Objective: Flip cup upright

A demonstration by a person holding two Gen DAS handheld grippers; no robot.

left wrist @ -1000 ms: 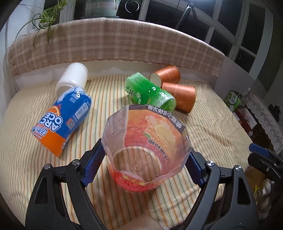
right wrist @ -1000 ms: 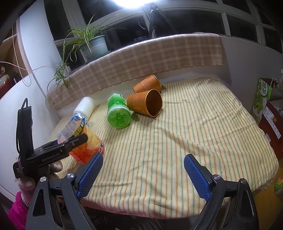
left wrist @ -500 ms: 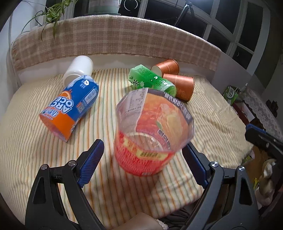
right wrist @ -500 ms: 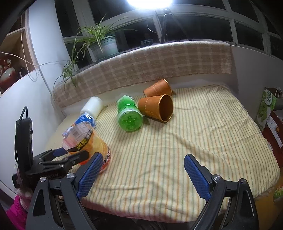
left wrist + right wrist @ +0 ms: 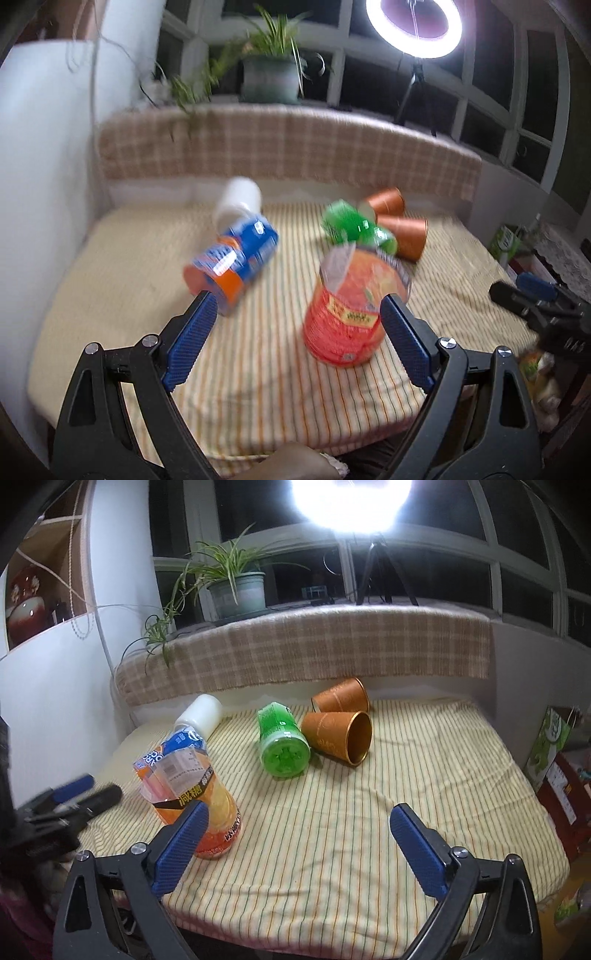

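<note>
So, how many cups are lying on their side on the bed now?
5: a white cup and a blue cup on the left, a green cup in the middle, two brown cups behind it. Others may be hidden.

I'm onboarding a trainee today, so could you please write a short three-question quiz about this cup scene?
1. True or false: the orange cup stands upright on the striped cloth.
2. How many copper cups lie on their sides? A) one B) two C) three
3. Fill in: the left gripper has its jaws ____ and holds nothing.

Key: 1 true; 2 B; 3 open. The right gripper is open too.
</note>
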